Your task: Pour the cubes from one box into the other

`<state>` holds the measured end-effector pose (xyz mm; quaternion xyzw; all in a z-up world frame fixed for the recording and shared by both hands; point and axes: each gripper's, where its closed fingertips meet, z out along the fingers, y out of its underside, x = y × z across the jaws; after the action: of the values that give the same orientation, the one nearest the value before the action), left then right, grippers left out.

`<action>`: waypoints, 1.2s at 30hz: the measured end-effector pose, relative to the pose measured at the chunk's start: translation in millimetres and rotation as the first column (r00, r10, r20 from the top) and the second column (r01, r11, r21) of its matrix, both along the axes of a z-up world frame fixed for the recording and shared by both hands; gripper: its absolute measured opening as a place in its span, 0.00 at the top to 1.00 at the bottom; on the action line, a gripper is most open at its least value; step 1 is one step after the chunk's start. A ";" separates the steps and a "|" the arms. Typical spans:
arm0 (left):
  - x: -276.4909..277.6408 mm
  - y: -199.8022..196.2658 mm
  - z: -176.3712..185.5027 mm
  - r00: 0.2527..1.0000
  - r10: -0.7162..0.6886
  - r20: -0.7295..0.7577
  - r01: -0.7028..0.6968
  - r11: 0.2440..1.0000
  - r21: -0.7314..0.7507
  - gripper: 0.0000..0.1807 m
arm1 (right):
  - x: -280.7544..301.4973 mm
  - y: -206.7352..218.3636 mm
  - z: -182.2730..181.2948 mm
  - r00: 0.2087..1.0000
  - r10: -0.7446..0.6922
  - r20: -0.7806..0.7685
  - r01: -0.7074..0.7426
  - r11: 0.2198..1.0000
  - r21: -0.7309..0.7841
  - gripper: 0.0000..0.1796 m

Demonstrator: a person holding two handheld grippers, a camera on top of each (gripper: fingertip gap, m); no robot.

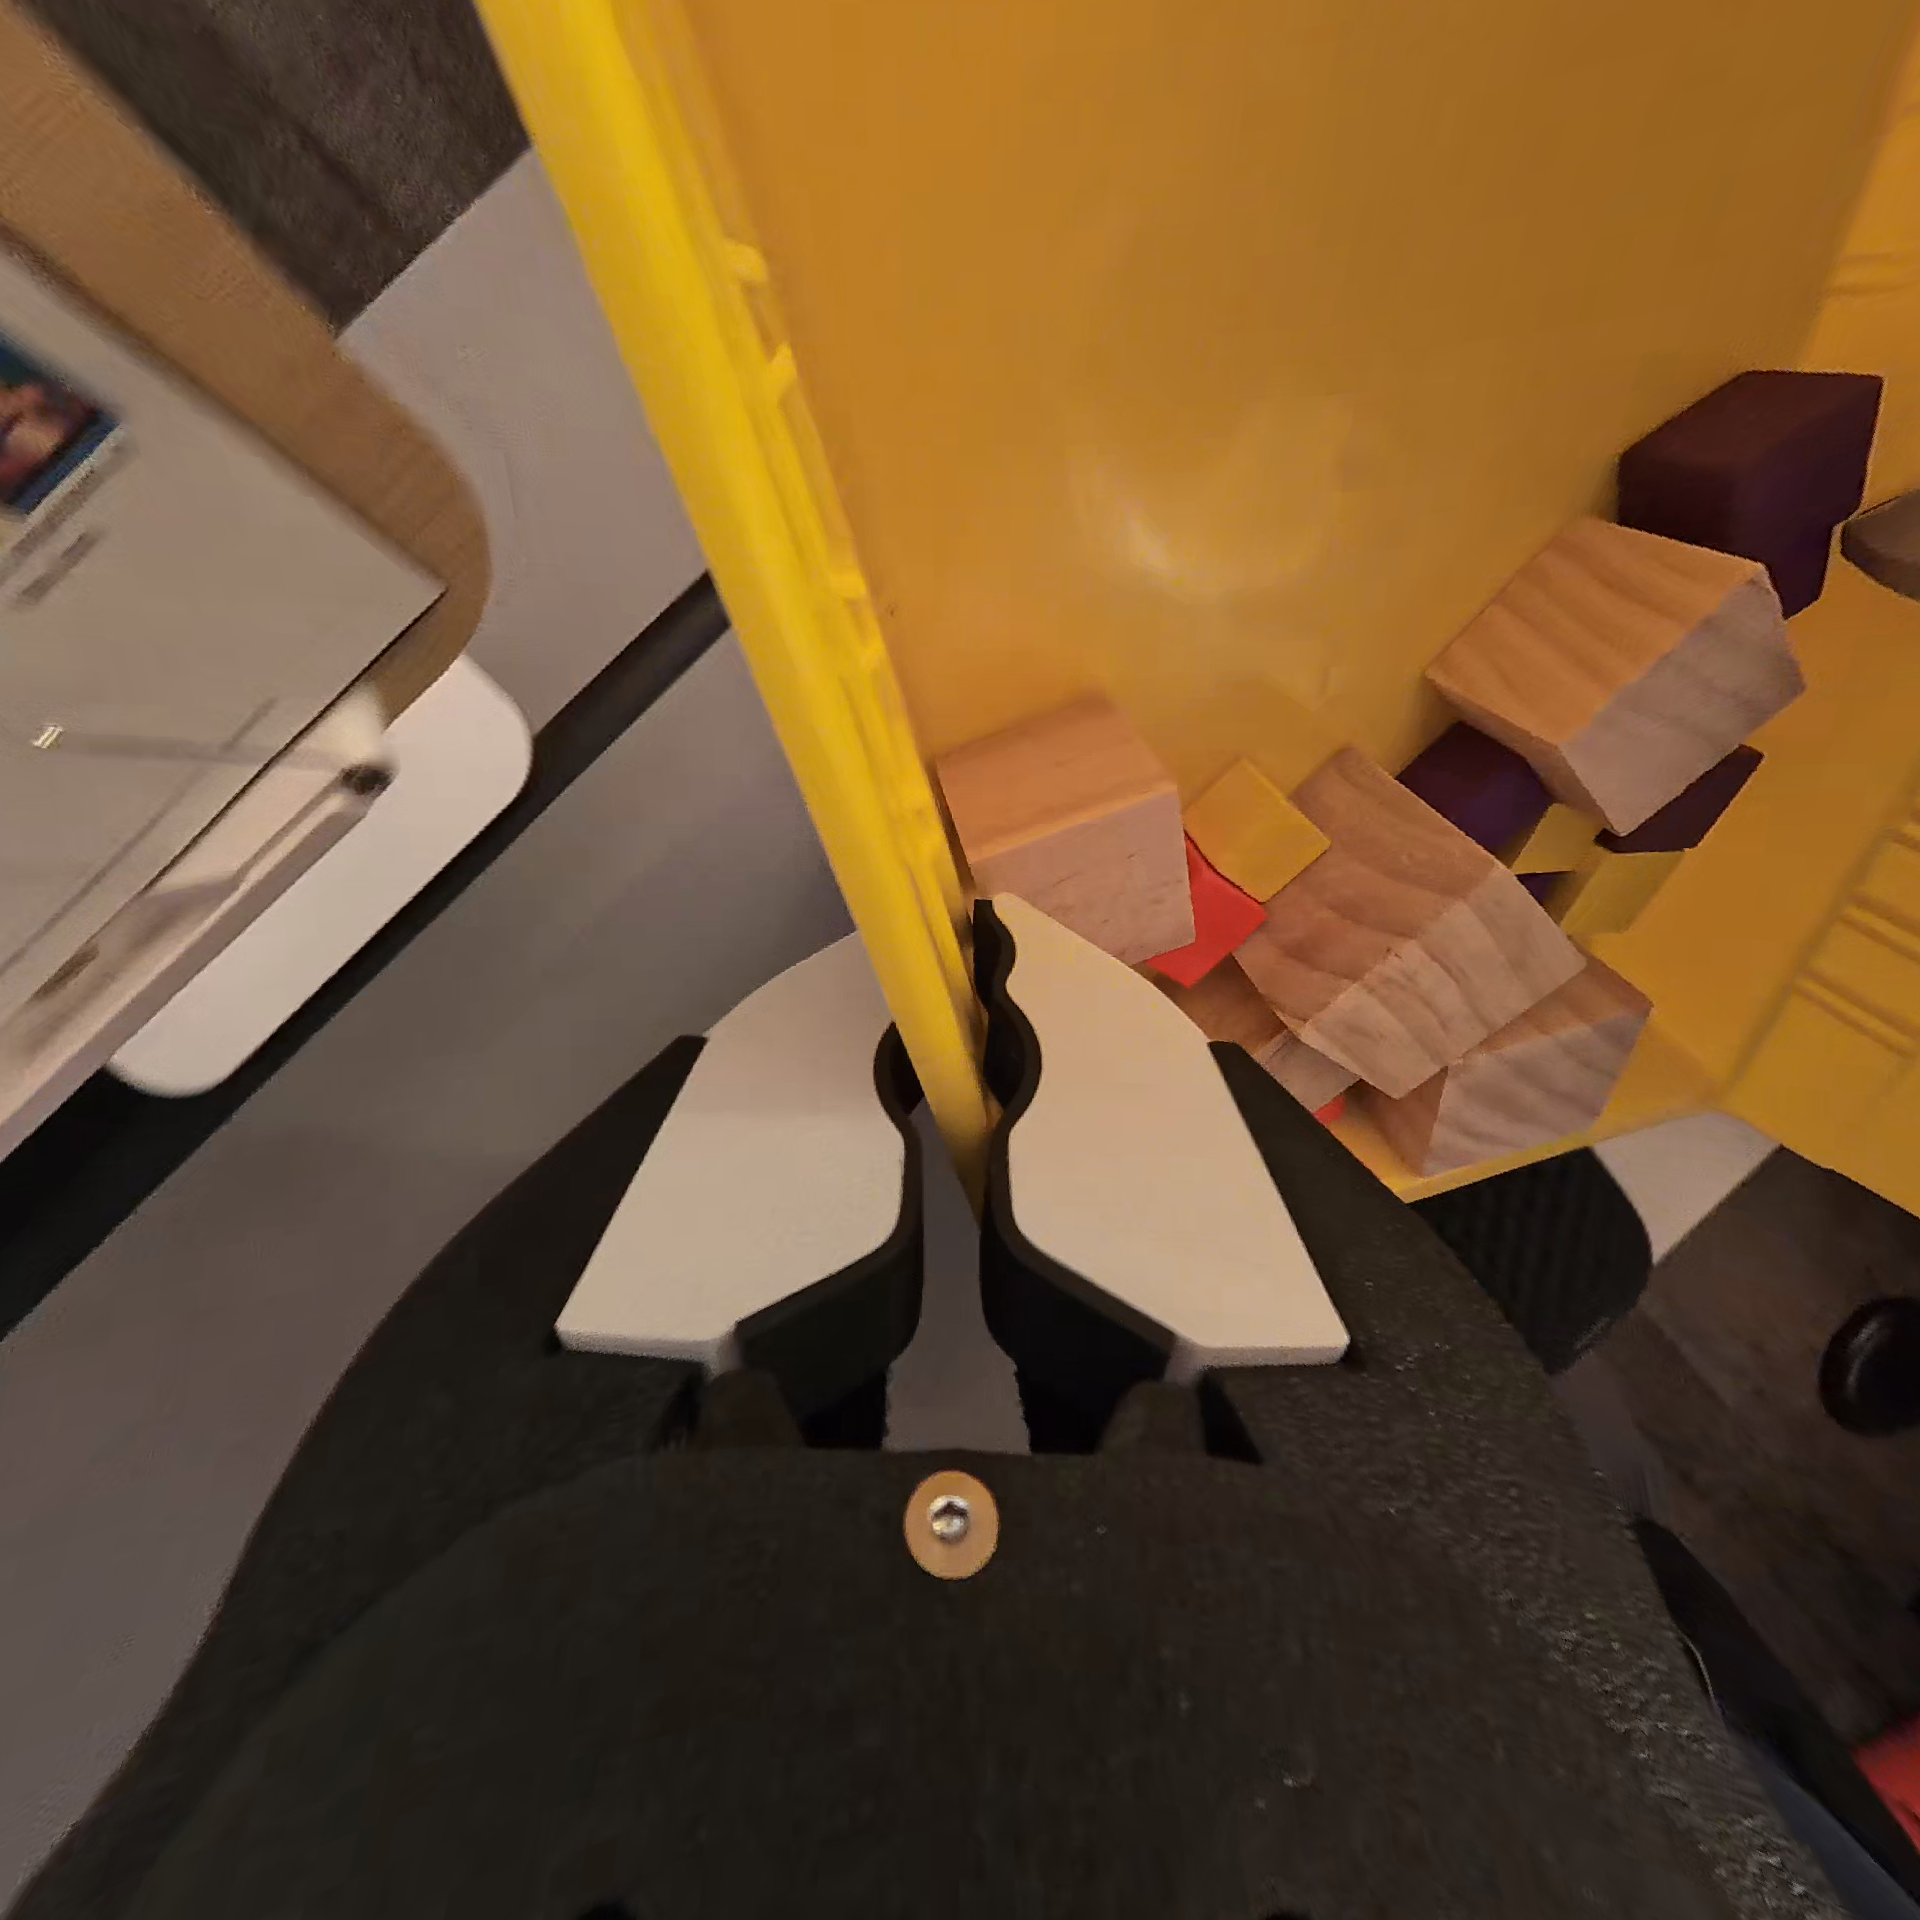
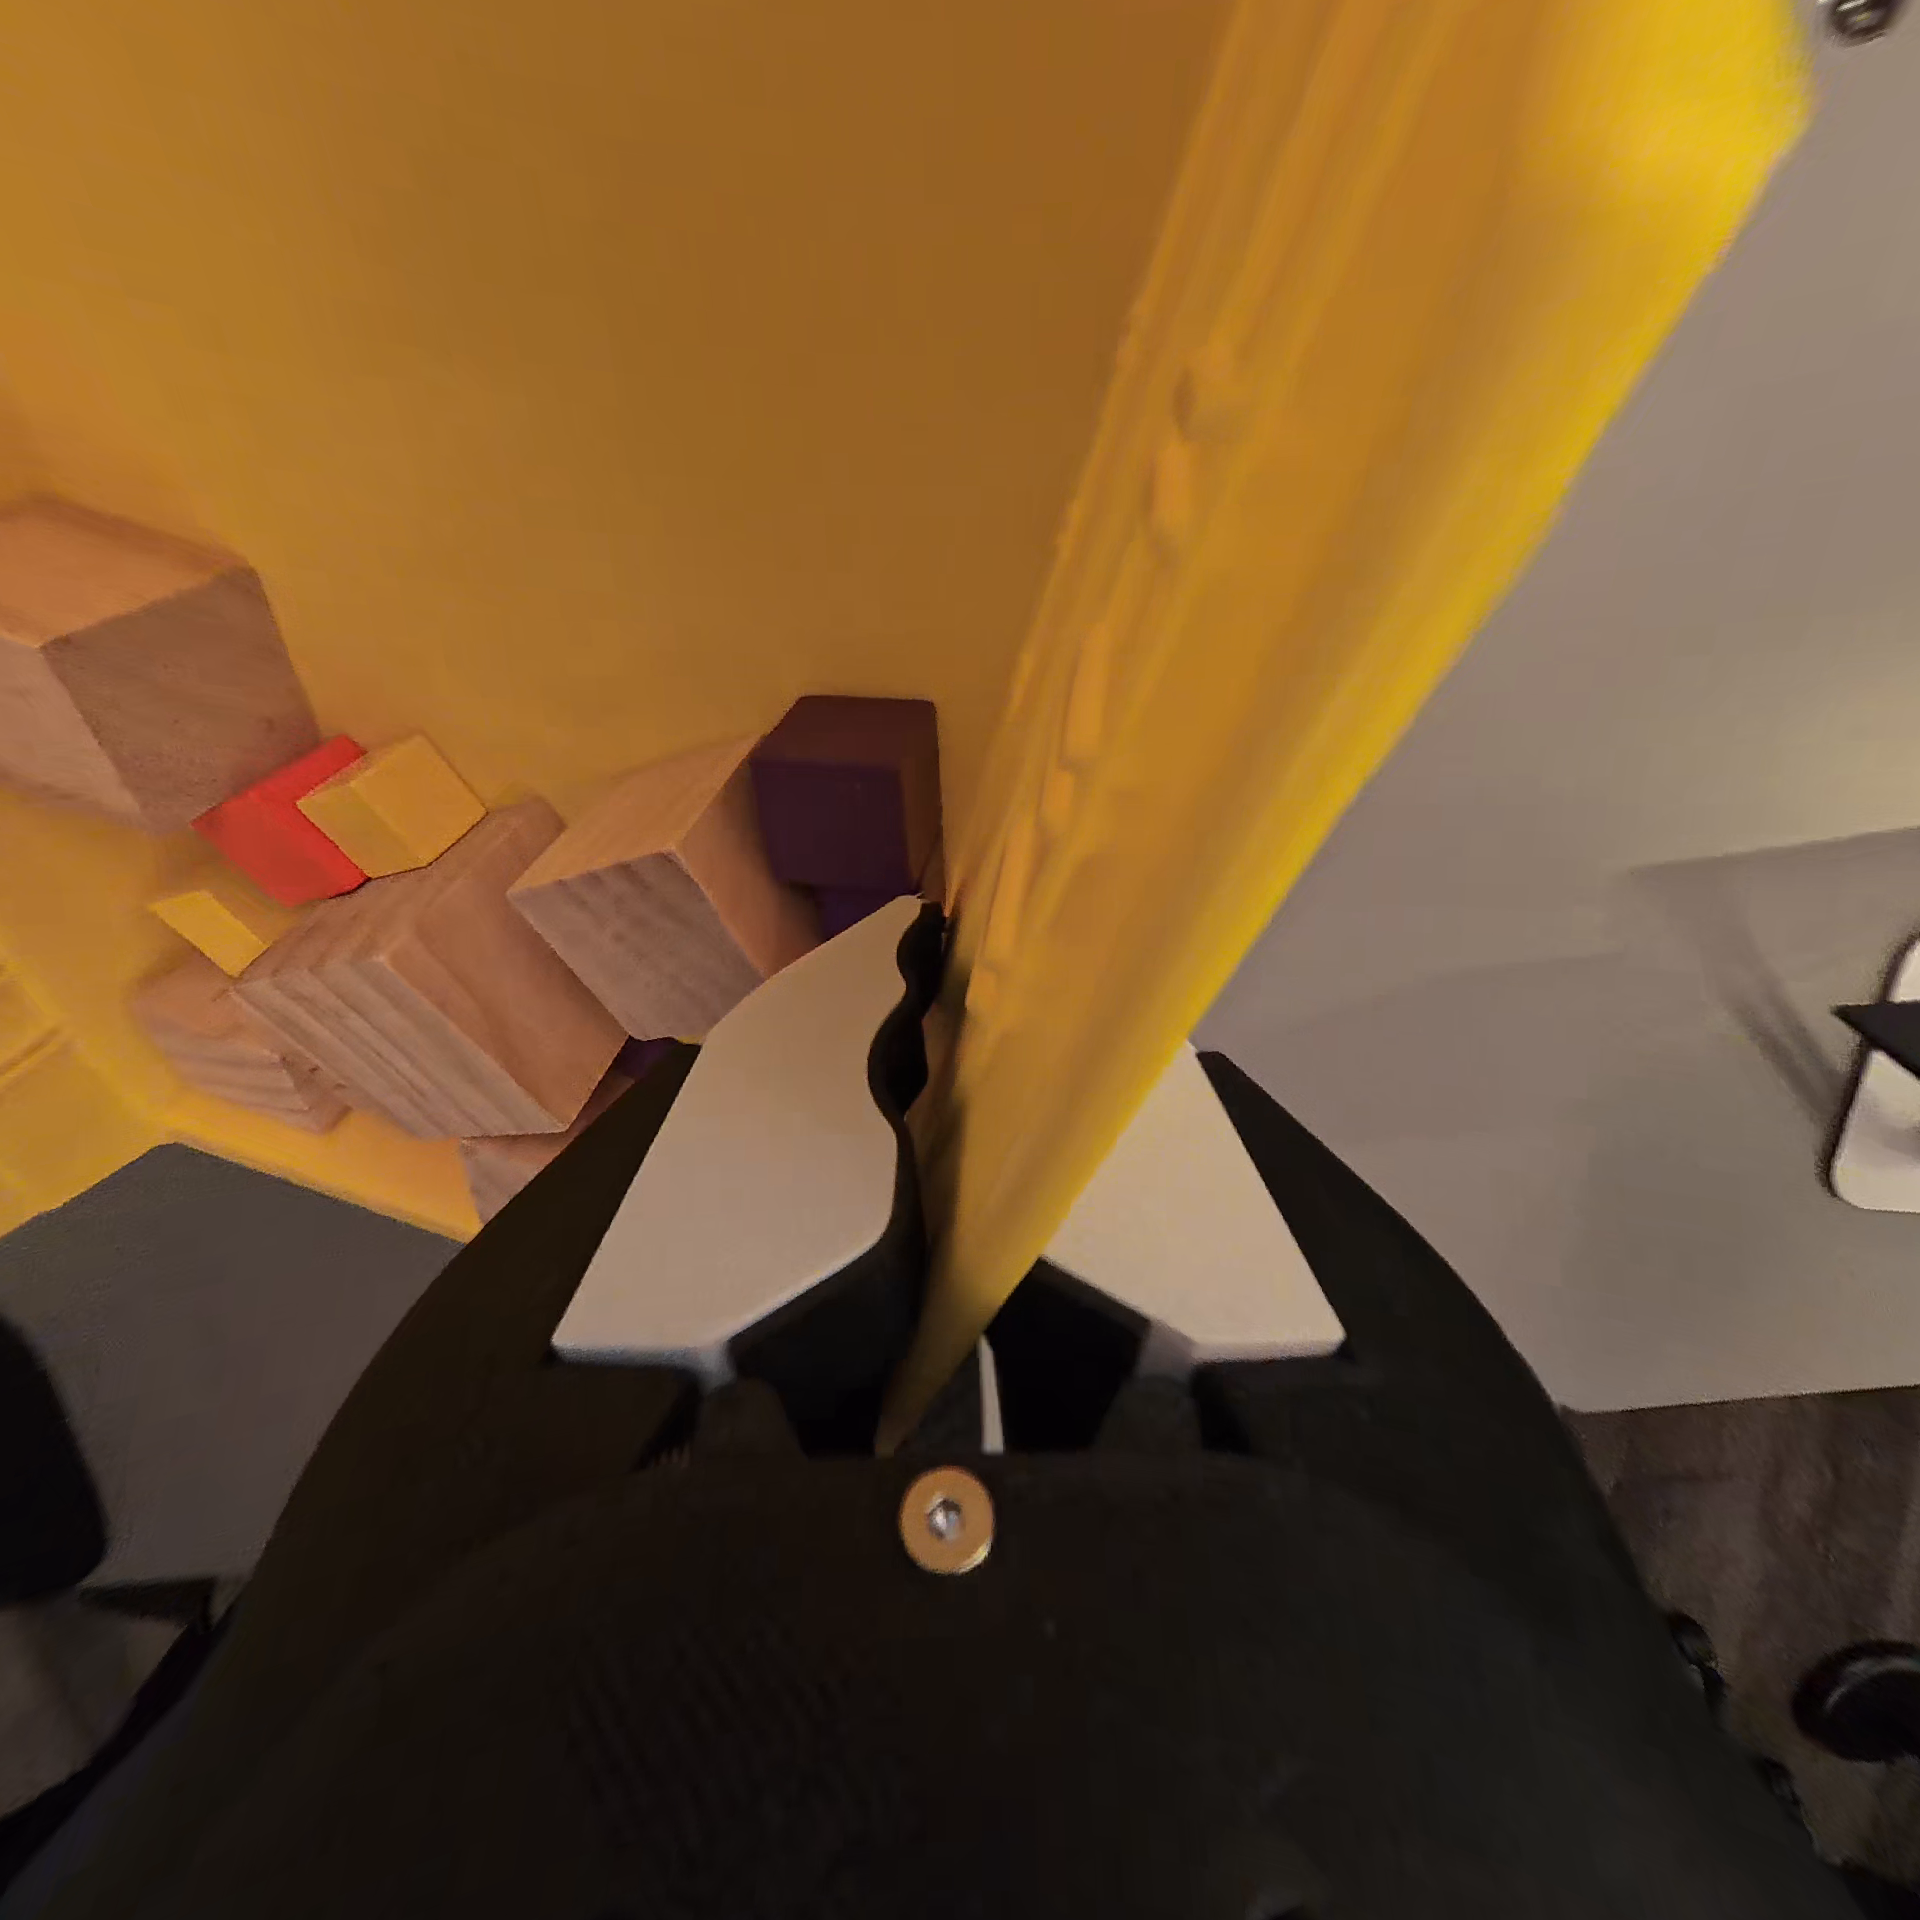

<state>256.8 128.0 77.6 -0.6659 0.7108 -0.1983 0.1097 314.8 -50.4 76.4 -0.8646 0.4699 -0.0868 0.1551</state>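
Note:
A yellow plastic box (image 1: pixel 1195 364) is tilted steeply, held by both grippers. My left gripper (image 1: pixel 961 977) is shut on the box's left wall. My right gripper (image 2: pixel 940 935) is shut on the box's right wall (image 2: pixel 1247 520). Several cubes lie piled against the box's lower edge: plain wooden cubes (image 1: pixel 1413 925), a red one (image 1: pixel 1216 925), a small yellow one (image 1: pixel 1252 831) and dark purple ones (image 1: pixel 1756 468). The right wrist view shows the same pile: wooden cubes (image 2: pixel 416 987), a red cube (image 2: pixel 275 831), a yellow cube (image 2: pixel 400 800) and a purple cube (image 2: pixel 842 800). The other box is hidden.
A grey table top (image 1: pixel 582 935) lies below the box. A wood-edged white board with a picture (image 1: pixel 208 582) stands at the left. A white object (image 2: pixel 1881 1132) sits at the right edge of the table. Dark floor (image 2: pixel 1714 1538) shows beyond the table edge.

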 end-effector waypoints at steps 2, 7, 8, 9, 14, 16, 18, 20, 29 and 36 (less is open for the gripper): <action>16.0 -15.8 -10.3 0.999 -0.019 0.039 0.020 1.000 -0.024 0.97 | 13.3 -17.4 -4.1 0.999 -0.016 0.048 0.017 1.000 -0.022 0.98; 40.7 -38.6 -32.3 0.996 -0.033 0.083 0.039 0.996 -0.080 0.97 | 35.2 -41.8 -16.4 0.993 -0.024 0.116 0.032 0.997 -0.064 0.98; 44.2 -41.1 -34.0 0.995 -0.032 0.096 0.041 0.995 -0.089 0.97 | 39.2 -44.3 -16.8 0.991 -0.022 0.132 0.031 0.997 -0.067 0.98; 47.6 -42.7 -34.7 0.993 -0.032 0.112 0.042 0.995 -0.092 0.97 | 42.8 -45.6 -16.1 0.988 -0.017 0.151 0.027 0.998 -0.065 0.98; 56.6 -44.7 -19.4 0.967 -0.032 0.252 0.056 0.994 -0.090 0.97 | 50.2 -47.5 6.0 0.953 0.009 0.301 0.011 0.998 -0.067 0.98; 59.4 -43.1 -8.6 0.944 -0.029 0.328 0.065 0.993 -0.098 0.97 | 49.6 -46.9 19.3 0.922 0.021 0.386 0.001 0.998 -0.055 0.98; 65.3 -40.0 -5.4 0.927 -0.021 0.375 0.051 0.996 -0.070 0.97 | 55.4 -44.1 22.9 0.895 0.010 0.445 0.008 0.999 -0.038 0.98; 68.4 -37.3 -12.0 0.930 -0.019 0.368 0.043 0.998 -0.056 0.97 | 59.1 -41.0 17.3 0.893 0.007 0.450 0.016 0.999 -0.048 0.98; 74.5 -39.7 -16.8 0.899 0.014 0.438 0.064 0.985 -0.162 0.97 | 58.0 -40.5 25.2 0.862 0.021 0.507 0.029 0.996 -0.090 0.99; 78.1 -39.8 -20.6 0.882 0.023 0.470 0.086 0.974 -0.210 0.97 | 56.0 -38.5 34.2 0.835 0.051 0.547 0.035 0.989 -0.146 0.98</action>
<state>334.9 88.2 57.0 -0.5943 0.6468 -0.4345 0.1994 370.8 -88.9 110.7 -0.8145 0.3941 -0.3655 0.2183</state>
